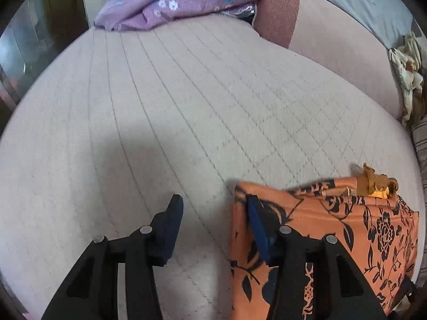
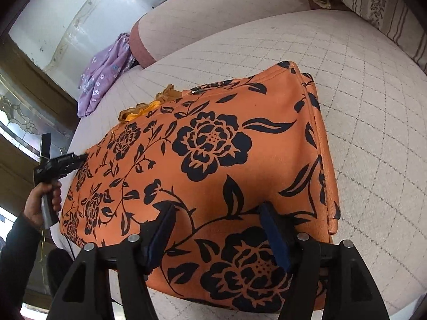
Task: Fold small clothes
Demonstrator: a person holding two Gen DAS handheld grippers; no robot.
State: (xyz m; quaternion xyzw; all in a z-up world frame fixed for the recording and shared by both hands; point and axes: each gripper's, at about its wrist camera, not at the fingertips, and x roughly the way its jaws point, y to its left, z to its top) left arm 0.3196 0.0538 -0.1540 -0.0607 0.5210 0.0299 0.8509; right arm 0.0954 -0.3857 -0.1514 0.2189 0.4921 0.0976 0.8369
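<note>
Fingers of both grippers stand wide apart and hold nothing. The bed (image 1: 160, 101) is the largest thing: a pale pink quilted cover with a grid of stitch lines fills most of both views. On it lies the orange cloth (image 2: 240, 160), folded to a thick rectangle, with black flowers and leaves printed on it. It lies near the bed's front edge. A small yellow-brown frill (image 2: 149, 106) sticks out from its far side.

The right gripper (image 2: 217, 236) hovers over the near end of the cloth, one finger to each side of a printed stem; whether the fingers touch the fabric cannot be told. The left gripper (image 1: 213, 226) is at the cloth's left edge. Its right finger (image 1: 257, 224) is over the cloth's corner and its left finger (image 1: 170, 221) is over the bare cover. In the right wrist view a hand (image 2: 42, 202) grips the left gripper's handle beside the cloth.

At the far end of the bed lies a purple garment (image 1: 170, 0) with small white flowers, crumpled, just beside a pink bolster (image 1: 280, 10). A striped pillow (image 2: 387, 8) lies at the far right.
</note>
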